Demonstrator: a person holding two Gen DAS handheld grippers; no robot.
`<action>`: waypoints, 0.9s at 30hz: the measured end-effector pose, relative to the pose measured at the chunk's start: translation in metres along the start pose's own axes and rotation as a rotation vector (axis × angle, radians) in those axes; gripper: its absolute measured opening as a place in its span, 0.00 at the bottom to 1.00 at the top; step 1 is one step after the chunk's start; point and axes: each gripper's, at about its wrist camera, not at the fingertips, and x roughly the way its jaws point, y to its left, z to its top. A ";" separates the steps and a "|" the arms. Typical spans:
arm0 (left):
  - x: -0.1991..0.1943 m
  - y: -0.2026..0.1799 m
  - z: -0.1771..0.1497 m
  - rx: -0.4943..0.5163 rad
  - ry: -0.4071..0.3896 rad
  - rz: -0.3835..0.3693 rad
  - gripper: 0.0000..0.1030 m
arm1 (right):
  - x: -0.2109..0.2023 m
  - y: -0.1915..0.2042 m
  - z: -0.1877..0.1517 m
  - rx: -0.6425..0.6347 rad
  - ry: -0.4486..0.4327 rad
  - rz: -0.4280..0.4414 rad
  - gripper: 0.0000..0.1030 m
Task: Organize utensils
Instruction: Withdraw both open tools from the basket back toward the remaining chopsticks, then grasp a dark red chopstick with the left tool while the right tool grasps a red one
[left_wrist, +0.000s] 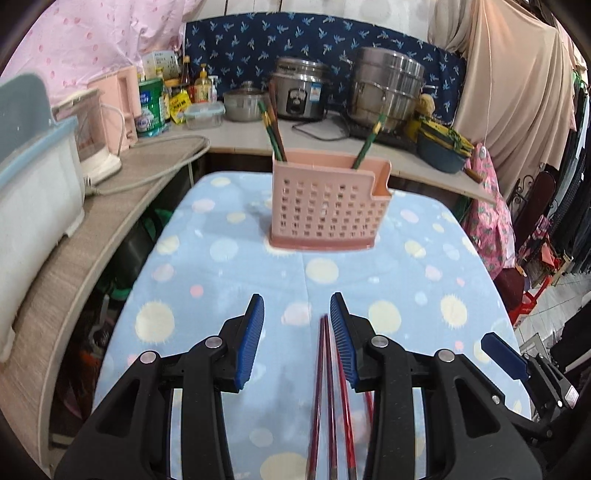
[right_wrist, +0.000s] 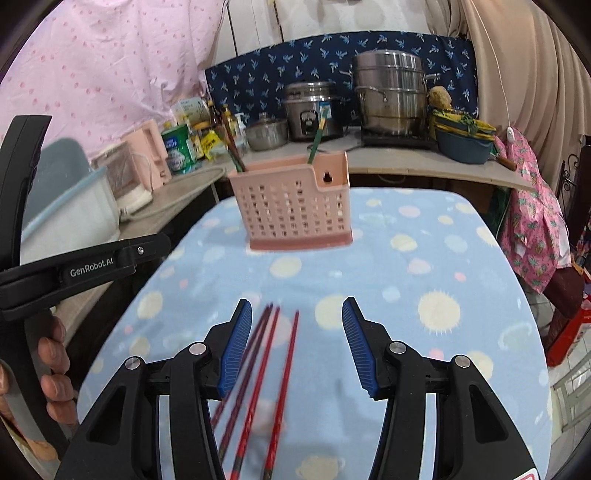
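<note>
Lying on the dotted cloth (right_wrist: 424, 258), red chopsticks (right_wrist: 273, 362) sit below both open, empty claws, pink holder (right_wrist: 291, 210) beyond.

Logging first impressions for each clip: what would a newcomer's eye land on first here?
The pink perforated utensil holder standing mid-table on the blue polka-dot cloth, green chopsticks poking out. Next, red chopsticks lying on the cloth near the open left gripper and right gripper.
</note>
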 end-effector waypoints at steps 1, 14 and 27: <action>0.002 0.001 -0.007 -0.002 0.010 0.004 0.35 | 0.000 -0.001 -0.006 0.002 0.012 0.001 0.48; 0.019 0.016 -0.091 0.003 0.178 0.032 0.35 | 0.012 0.002 -0.097 -0.031 0.179 -0.024 0.48; 0.023 0.014 -0.134 0.029 0.269 0.018 0.36 | 0.019 0.012 -0.126 -0.065 0.246 -0.008 0.39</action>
